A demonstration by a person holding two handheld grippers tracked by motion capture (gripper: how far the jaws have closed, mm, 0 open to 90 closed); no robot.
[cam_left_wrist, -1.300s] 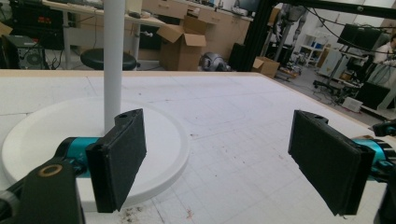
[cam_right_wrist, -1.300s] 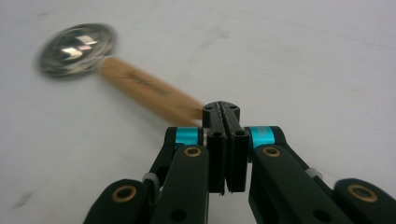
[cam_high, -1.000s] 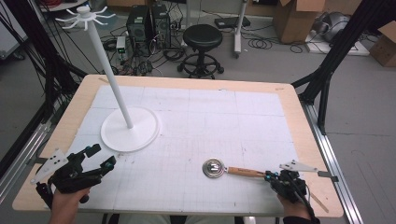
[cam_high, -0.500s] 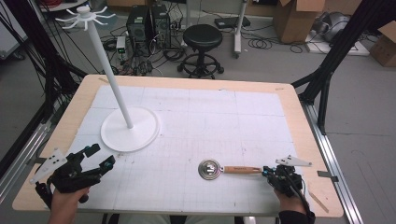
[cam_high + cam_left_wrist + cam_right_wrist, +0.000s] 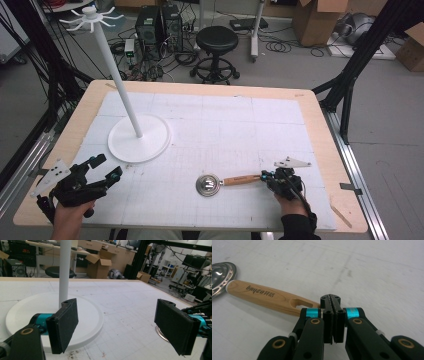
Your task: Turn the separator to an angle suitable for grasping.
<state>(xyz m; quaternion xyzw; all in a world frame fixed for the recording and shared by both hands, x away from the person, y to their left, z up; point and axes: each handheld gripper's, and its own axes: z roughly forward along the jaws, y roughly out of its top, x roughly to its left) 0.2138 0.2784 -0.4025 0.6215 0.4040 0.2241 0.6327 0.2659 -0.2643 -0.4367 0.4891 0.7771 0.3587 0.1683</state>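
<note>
A ladle-like spoon with a steel bowl and a wooden handle lies flat on the white mat, at the front, right of centre. My right gripper is shut, its tips against the free end of the handle. In the right gripper view the jaws are pressed together with nothing between them, and the handle runs off to the left towards the bowl. My left gripper stands open at the front left, holding nothing. A white stand with a tall pole rises just beyond it.
The stand's round base lies close ahead of my open left gripper, with the pole behind the left pad. The wooden table edge frames the mat. A stool and boxes stand on the floor beyond.
My shut right gripper has slid left along the mat, and the spoon has moved left with it. The left gripper has stayed still and open.
</note>
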